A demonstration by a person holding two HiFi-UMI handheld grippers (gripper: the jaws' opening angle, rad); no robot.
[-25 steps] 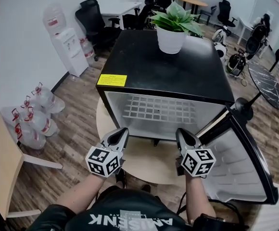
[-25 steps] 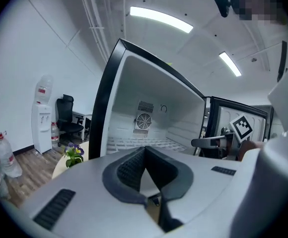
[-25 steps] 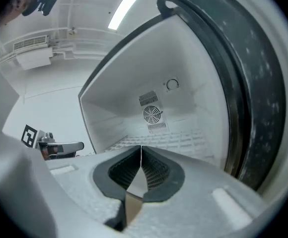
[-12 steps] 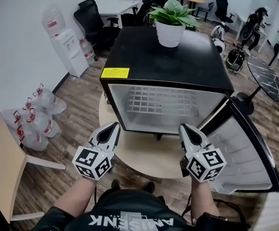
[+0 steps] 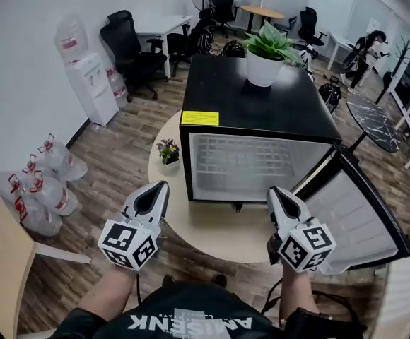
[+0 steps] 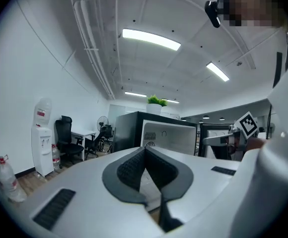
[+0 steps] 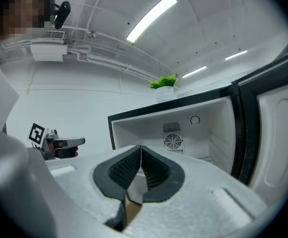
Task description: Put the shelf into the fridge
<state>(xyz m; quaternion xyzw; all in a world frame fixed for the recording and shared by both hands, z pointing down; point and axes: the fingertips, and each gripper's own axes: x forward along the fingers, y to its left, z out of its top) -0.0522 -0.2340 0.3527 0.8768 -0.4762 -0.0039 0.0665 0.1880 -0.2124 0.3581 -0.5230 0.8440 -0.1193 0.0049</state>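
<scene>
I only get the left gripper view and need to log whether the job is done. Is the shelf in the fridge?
Observer: Yes. The head view shows the wire shelf lying inside the fridge.
Operator: Is the right hand-held gripper carrying anything?
Observer: No. Its own view shows the right hand-held gripper with its jaws together and nothing between them.
Operator: Anything beside the fridge that I should watch for?
Observer: A small potted plant stands on the round table, just off the fridge's left front corner in the head view.
</scene>
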